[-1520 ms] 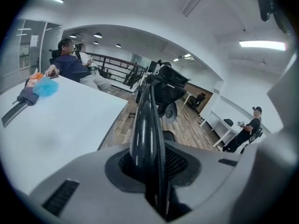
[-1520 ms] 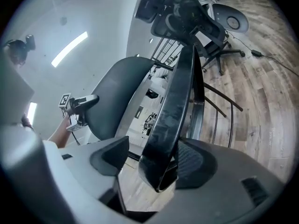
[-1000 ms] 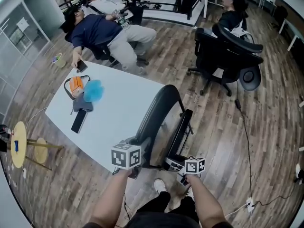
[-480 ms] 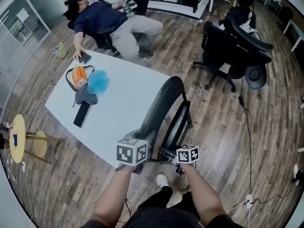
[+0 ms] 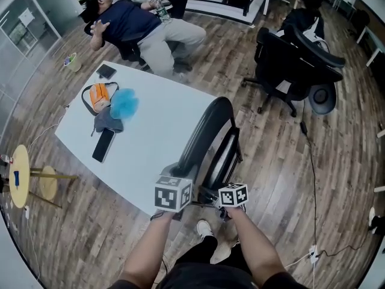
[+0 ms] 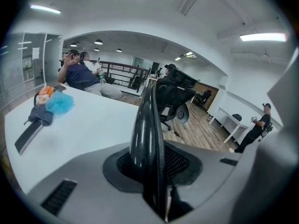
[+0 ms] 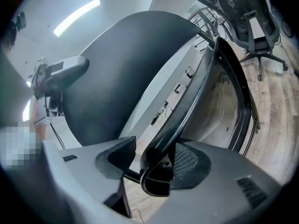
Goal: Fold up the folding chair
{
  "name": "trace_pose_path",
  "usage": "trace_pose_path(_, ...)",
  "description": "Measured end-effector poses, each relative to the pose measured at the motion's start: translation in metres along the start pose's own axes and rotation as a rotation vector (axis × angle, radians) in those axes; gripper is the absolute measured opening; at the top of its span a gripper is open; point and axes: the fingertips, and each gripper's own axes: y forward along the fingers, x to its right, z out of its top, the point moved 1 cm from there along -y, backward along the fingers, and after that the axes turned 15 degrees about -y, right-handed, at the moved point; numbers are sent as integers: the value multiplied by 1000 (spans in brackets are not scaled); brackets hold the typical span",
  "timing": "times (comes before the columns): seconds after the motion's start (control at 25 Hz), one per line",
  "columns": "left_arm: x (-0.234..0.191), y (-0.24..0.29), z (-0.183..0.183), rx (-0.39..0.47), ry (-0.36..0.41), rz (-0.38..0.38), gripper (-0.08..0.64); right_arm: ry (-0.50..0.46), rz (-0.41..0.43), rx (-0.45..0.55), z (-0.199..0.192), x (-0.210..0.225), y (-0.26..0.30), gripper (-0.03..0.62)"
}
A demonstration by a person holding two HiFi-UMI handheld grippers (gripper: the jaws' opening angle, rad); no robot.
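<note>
While its jaws are easing apart, the left gripper (image 6: 154, 166) has the backrest (image 6: 145, 120) of the folding chair (image 5: 204, 131) between its mesh-textured pads. The edge there is narrow, glossy and black, and the pads lie close against it on both sides. The right gripper (image 7: 156, 161) stands roughly half open round the curved black rim of the seat (image 7: 210, 78); one pad touches it and a sliver of floor shows beside the other (no firm squeeze that I can see). The chair stands upright at the near corner of the white table (image 5: 150, 131), a smooth matte slab. On the table lie an orange pouch (image 5: 98, 95), a blue fluffy tuft (image 5: 125, 104), a grey cloth (image 5: 107, 124), a flat black phone (image 5: 103, 145) and a small dark device (image 5: 106, 71). A person (image 5: 132, 26) reclines at the table's far side, a black office chair (image 5: 295, 56) stands well apart to the table's right, and a round yellow stool (image 5: 21, 176) stands off its left, all on a wood-plank floor (image 5: 337, 161). Since a second ago the seat has swung up close against the backrest, the right gripper has come nearer the left, and the person's hand has lifted off the table.
</note>
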Motion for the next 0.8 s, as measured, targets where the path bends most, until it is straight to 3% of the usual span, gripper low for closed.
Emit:
trace_pose_path(0.16, -3, -19, 15, 83, 72, 74, 179, -47, -130, 11, 6, 12, -11, 247)
trace_pose_path(0.4, 14, -83, 20, 283, 87, 135, 186, -170, -356, 138, 34, 11, -84, 264)
trace_pose_path(0.56, 77, -101, -2, 368, 73, -6, 184, -288, -451, 259, 41, -19, -167, 258)
trace_pose_path(0.68, 140, -95, -34, 361, 92, -140, 176, -350, -496, 310, 26, -46, -235, 244)
trace_pose_path(0.8, 198, -94, -69, 355, 51, -264, 131, -394, -552, 340, 1, -74, -307, 221)
